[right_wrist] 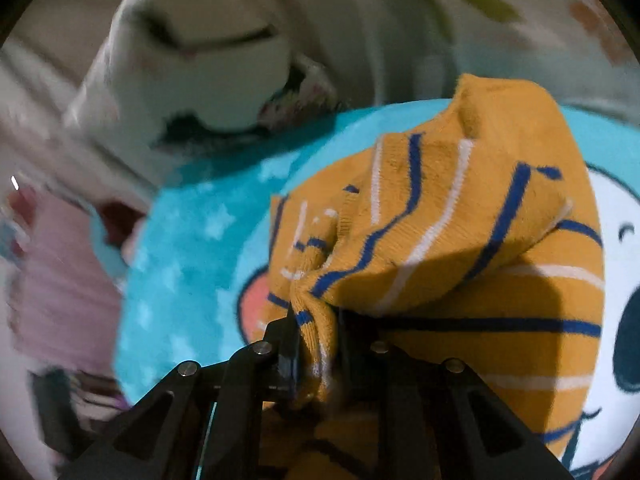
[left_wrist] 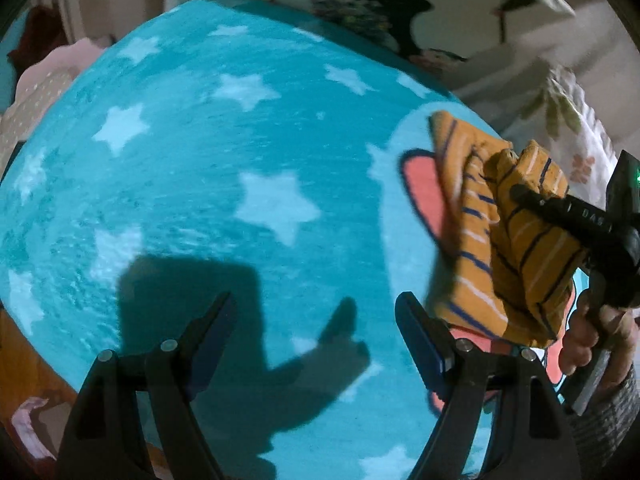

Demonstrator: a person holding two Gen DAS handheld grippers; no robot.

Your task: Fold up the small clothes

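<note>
My right gripper (right_wrist: 316, 344) has its jaws clamped on the bunched striped mustard garment (right_wrist: 440, 240), lifted over the star blanket (left_wrist: 200, 160) at three o'clock. Left gripper (left_wrist: 316, 328) hangs empty, jaws apart; I'd pinch the dangling hem to spread it flat.

garment (right_wrist: 460, 240): held above blanket (left_wrist: 224, 168), at 3 o'clock in left wrist view, bunched and hanging down
right gripper (right_wrist: 316, 344): clamped on garment's lower edge; seen at 3 o'clock in left wrist view, entering from the right
left gripper (left_wrist: 316, 344): at 6 o'clock, held over blanket, fingers spread, nothing between them; garment just beside its right finger
blanket: spread below both grippers, filling centre
cartoon figure (right_wrist: 624, 264): printed on blanket, under and behind garment, at 3 o'clock
bedding (left_wrist: 520, 40): behind blanket, 12 to 2 o'clock
clothes pile (left_wrist: 44, 92): off blanket's edge, at 10 o'clock
</note>
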